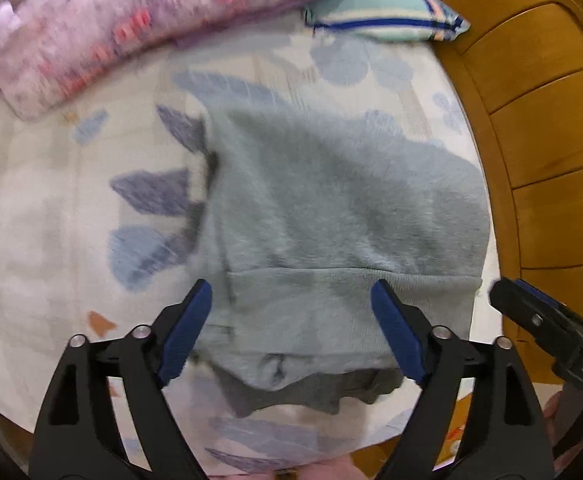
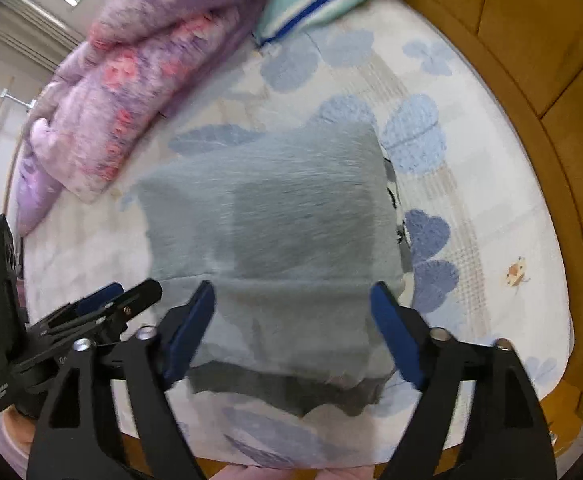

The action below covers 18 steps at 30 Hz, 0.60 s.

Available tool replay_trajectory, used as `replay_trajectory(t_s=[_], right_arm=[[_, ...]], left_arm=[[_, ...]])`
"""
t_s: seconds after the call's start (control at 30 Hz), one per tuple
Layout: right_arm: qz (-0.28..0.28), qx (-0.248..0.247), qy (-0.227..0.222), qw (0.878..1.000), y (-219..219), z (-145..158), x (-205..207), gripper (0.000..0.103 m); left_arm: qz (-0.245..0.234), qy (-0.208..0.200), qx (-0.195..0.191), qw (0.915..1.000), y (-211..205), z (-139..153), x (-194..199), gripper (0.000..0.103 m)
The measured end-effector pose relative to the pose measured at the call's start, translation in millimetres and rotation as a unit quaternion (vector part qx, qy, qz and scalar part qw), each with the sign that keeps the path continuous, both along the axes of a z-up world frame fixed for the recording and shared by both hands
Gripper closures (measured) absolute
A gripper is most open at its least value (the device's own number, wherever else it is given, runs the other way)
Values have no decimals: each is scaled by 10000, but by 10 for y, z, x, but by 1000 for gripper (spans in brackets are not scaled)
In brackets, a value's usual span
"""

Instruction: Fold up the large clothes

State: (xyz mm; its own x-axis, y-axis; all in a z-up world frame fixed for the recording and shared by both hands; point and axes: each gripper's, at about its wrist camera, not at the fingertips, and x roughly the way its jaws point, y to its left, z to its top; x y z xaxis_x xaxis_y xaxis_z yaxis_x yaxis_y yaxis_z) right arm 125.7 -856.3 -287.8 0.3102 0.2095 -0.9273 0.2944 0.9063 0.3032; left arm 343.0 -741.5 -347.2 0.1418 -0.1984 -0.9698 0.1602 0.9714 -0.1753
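The soft, fuzzy grey-blue knitted garment (image 1: 331,216) lies folded into a rough rectangle on the floral white-and-blue bedsheet (image 1: 51,220), a darker grey layer protruding beneath its near edge. It is judged light, limp and non-slippery; the ribbed near hem is best pinched at both corners. The left gripper (image 1: 291,332) and right gripper (image 2: 291,332) are held above that hem, jaws spread wide, nothing gripped.

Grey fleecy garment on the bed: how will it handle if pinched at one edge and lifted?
The grey garment is probably floppy: its folded layers sag unevenly at the near edge. It looks fuzzy, so it is unlikely to slip from the pads. The layers would likely unfold when lifted.
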Motion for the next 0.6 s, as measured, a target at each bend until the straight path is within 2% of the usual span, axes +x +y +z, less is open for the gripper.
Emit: replay_trajectory(t_s=[0.23, 0.37, 0.5, 0.6], right_arm=[[-357, -396, -693, 9962, 389, 673, -383, 9], [-551, -744, -1065, 9900, 697, 1010, -641, 8], [-737, -922, -1283, 9847, 955, 1205, -860, 8], [-748, -1181, -1470, 9792, 1206, 1341, -1006, 8]], left_arm=[[-479, -899, 315, 9943, 232, 711, -326, 16], [-709, -1195, 178, 9901, 433, 1027, -552, 16], [-851, -1537, 206, 9842, 646, 1349, -790, 16], [-868, -1761, 49, 9805, 832, 1583, -970, 16]])
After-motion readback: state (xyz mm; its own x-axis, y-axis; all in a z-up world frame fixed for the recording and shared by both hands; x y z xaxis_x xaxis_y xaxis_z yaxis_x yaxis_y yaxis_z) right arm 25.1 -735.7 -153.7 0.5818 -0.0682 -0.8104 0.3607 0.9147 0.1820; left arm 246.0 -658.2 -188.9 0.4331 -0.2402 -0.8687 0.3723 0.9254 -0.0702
